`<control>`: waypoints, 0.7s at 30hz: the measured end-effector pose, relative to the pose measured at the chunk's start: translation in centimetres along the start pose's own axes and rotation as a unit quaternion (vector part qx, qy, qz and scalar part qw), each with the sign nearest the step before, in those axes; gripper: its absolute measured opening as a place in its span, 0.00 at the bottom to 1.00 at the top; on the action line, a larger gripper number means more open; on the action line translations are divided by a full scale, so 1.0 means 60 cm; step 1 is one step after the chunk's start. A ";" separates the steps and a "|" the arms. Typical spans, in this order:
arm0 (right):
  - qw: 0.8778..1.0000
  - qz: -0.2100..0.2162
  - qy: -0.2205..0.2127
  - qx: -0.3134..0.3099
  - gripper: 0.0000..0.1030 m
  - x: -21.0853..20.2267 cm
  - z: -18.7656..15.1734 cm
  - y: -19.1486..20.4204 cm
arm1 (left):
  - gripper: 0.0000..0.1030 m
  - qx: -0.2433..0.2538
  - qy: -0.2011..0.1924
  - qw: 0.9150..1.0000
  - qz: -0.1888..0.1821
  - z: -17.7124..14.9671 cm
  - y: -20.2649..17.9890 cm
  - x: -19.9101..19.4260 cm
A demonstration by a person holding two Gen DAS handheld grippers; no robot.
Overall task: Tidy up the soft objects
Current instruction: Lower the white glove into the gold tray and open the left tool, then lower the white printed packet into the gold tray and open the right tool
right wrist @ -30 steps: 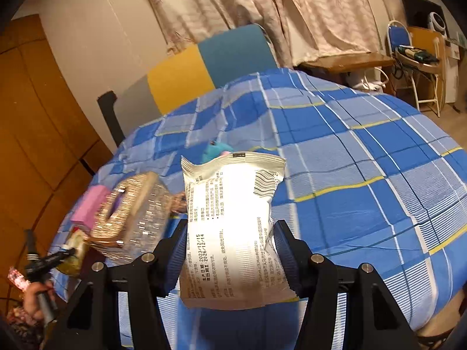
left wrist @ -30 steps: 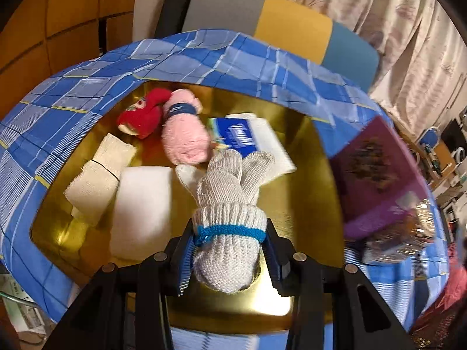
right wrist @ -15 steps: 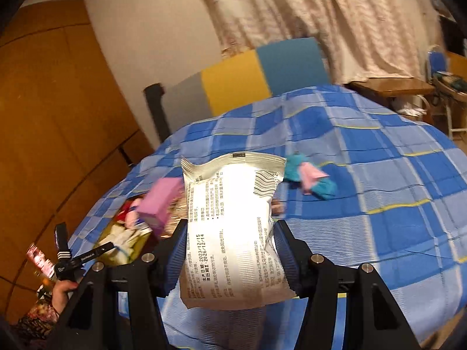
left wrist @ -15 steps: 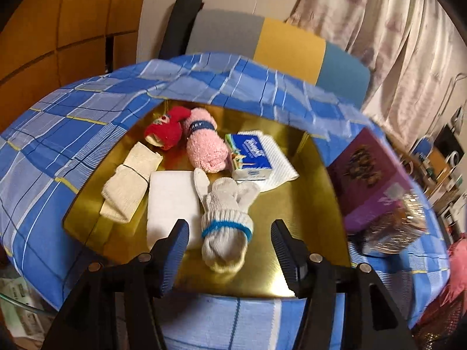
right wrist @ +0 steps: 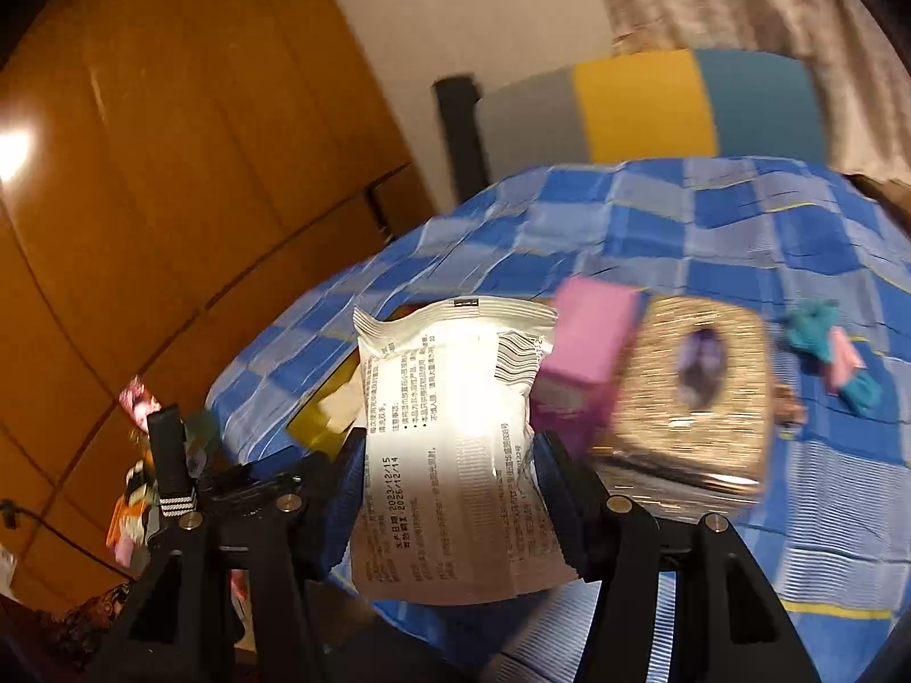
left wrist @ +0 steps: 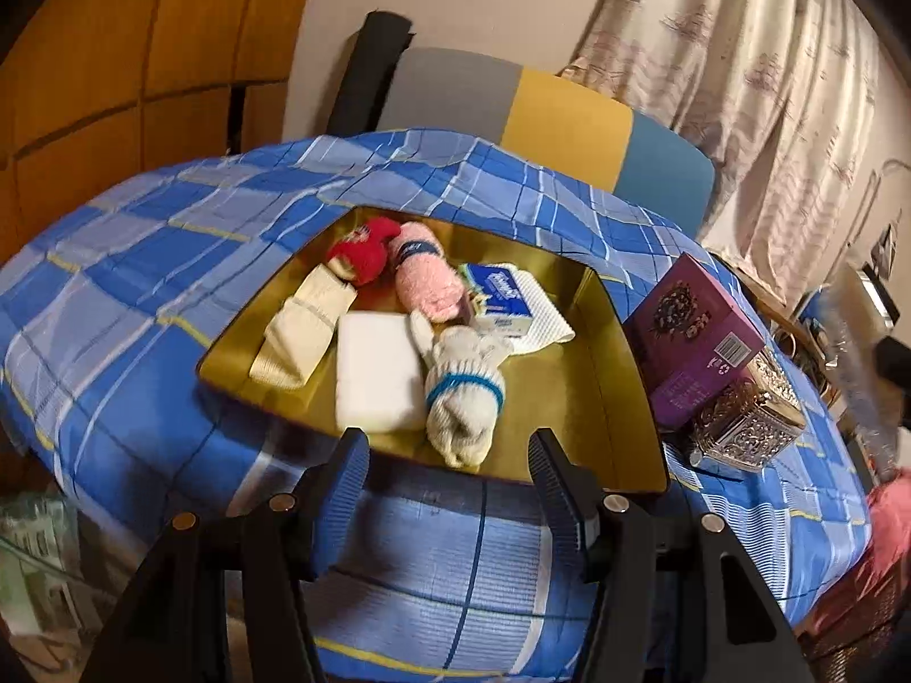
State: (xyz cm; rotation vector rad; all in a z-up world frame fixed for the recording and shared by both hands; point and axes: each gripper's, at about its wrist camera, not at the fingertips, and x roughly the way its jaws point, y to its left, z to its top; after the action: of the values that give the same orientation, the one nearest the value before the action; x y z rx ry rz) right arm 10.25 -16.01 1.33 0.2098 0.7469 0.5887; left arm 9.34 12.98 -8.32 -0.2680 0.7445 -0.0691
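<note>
A gold tray (left wrist: 603,398) lies on the blue checked cloth. In it rest a grey knitted glove with a blue band (left wrist: 464,393), a white pad (left wrist: 373,378), a cream folded cloth (left wrist: 302,336), a red plush (left wrist: 361,253), a pink roll (left wrist: 424,284) and a tissue pack (left wrist: 501,299). My left gripper (left wrist: 450,481) stands open and empty, drawn back just short of the tray's near rim. My right gripper (right wrist: 450,489) is shut on a white printed packet (right wrist: 450,444), held above the table's left side, with the other gripper (right wrist: 171,455) at its lower left.
A purple box (left wrist: 692,338) and an ornate silver box (left wrist: 746,427) stand right of the tray; in the right wrist view they are the purple box (right wrist: 592,336) and silver box (right wrist: 694,393). A teal and pink item (right wrist: 837,353) lies farther right. A grey, yellow and blue chair back (left wrist: 569,119) stands behind.
My left gripper has let go of the grey glove, opened and pulled back from the tray. My right gripper has swung left with the packet, bringing the boxes and tray into its view.
</note>
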 end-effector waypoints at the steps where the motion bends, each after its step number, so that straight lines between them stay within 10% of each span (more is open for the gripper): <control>1: 1.000 0.005 0.009 -0.002 0.57 0.018 0.001 0.010 | 0.58 -0.006 0.003 1.000 0.001 -0.001 0.004 0.000; 21: 0.988 -0.111 0.102 0.028 0.59 0.322 0.021 0.042 | 0.57 -0.055 -0.002 0.998 0.028 0.000 0.053 -0.008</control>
State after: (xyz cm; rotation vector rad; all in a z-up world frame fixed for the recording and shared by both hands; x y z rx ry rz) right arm 21.30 -2.83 -7.94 0.1175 0.9712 0.3801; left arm 8.89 16.13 -8.88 -0.3515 0.7518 0.0255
